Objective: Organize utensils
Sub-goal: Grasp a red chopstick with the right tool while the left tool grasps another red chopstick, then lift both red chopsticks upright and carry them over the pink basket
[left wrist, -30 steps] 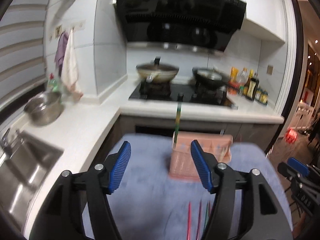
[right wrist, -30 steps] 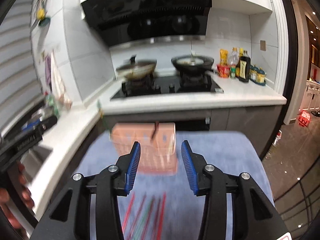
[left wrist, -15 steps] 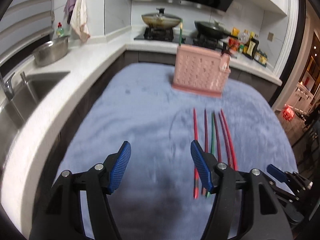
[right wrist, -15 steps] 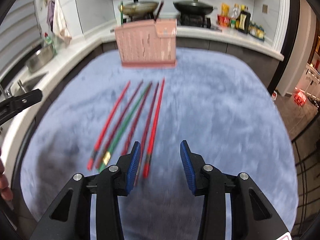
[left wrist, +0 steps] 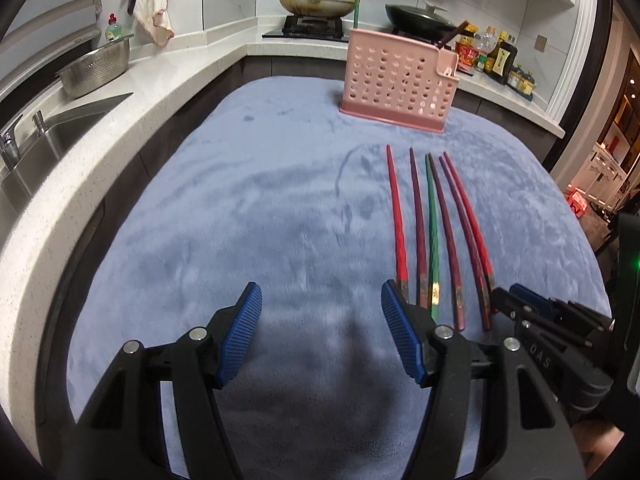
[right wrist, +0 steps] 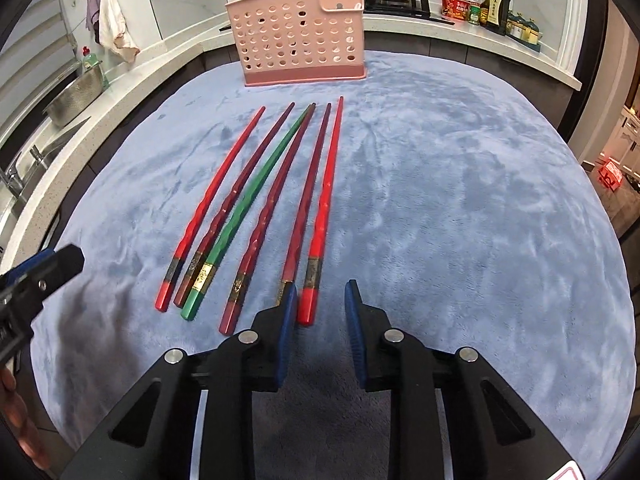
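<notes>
Several chopsticks lie side by side on a blue cloth [right wrist: 440, 200]: red ones, maroon ones and one green chopstick [right wrist: 256, 196]. The rightmost red chopstick [right wrist: 326, 196] has its butt end between the tips of my right gripper [right wrist: 320, 300], which is open and low over the cloth. A pink perforated holder [right wrist: 300, 36] stands at the far end, with a green and a dark chopstick standing in it. My left gripper [left wrist: 320, 304] is open and empty, left of the chopsticks [left wrist: 434, 228]. The holder [left wrist: 394, 76] also shows in the left wrist view.
A sink [left wrist: 52, 128] and a steel colander [left wrist: 96, 68] are on the counter to the left. A stove with two pans [left wrist: 312, 0] and several sauce bottles [left wrist: 500, 56] stand behind the holder. The cloth's edge drops off on the right.
Both grippers have tilted down and dropped from facing the stove toward the cloth. The right gripper has come close to the butt ends of the chopsticks. Both stay open.
</notes>
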`<control>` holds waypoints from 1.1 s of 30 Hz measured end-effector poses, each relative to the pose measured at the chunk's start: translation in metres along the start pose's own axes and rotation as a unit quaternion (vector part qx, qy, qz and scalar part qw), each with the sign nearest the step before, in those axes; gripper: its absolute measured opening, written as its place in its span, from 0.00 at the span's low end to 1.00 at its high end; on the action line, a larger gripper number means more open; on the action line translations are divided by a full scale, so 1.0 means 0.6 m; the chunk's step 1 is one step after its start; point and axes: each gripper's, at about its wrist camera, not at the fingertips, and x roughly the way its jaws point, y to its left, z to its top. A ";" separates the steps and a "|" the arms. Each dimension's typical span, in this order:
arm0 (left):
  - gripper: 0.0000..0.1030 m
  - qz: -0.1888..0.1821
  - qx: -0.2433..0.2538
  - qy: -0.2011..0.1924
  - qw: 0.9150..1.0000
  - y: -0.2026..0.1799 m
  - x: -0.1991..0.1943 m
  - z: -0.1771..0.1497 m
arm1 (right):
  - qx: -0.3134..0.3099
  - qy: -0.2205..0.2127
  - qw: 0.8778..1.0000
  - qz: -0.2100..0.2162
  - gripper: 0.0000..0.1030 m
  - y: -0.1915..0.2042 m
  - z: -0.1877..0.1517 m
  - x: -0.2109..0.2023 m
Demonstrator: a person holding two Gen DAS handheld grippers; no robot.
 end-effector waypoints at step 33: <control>0.33 -0.034 0.038 0.045 0.998 -0.062 0.094 -0.021 | 0.022 0.009 1.000 0.008 0.07 -0.030 -0.005 -0.006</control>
